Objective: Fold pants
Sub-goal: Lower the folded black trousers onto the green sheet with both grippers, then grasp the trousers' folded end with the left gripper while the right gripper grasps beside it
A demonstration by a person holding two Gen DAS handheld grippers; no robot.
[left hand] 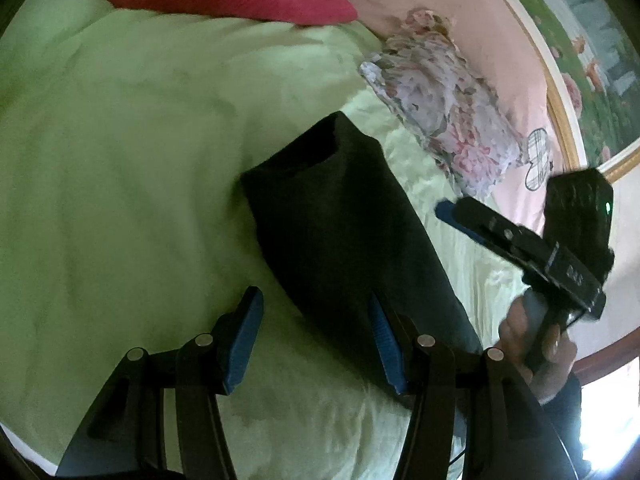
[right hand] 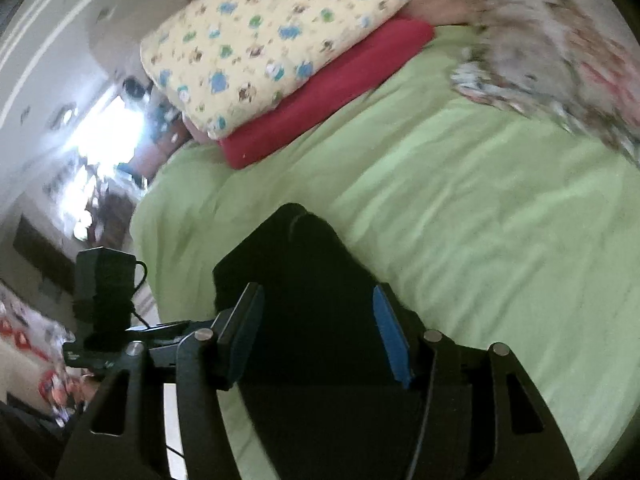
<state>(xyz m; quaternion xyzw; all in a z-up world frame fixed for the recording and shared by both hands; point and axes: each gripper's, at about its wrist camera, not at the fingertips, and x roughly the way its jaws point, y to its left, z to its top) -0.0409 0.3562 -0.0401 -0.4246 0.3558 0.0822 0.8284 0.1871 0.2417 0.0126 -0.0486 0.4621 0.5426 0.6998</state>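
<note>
The black pants (left hand: 344, 232) lie folded into a long narrow strip on the light green bedsheet (left hand: 120, 184), one end pointing away from me. My left gripper (left hand: 316, 344) is open and empty just above the near part of the strip, its right finger over the cloth. In the left wrist view the right gripper (left hand: 452, 208) hovers to the right of the pants, held by a hand. In the right wrist view the pants (right hand: 304, 280) lie between the open fingers of my right gripper (right hand: 320, 336), which holds nothing.
A red cushion (right hand: 328, 92) with a yellow patterned pillow (right hand: 272, 36) on it lies at the far side of the bed. A floral folded cloth (left hand: 444, 96) lies to the right on the pink sheet (left hand: 516, 76). The bed edge and a bright window (right hand: 104, 136) are to the left.
</note>
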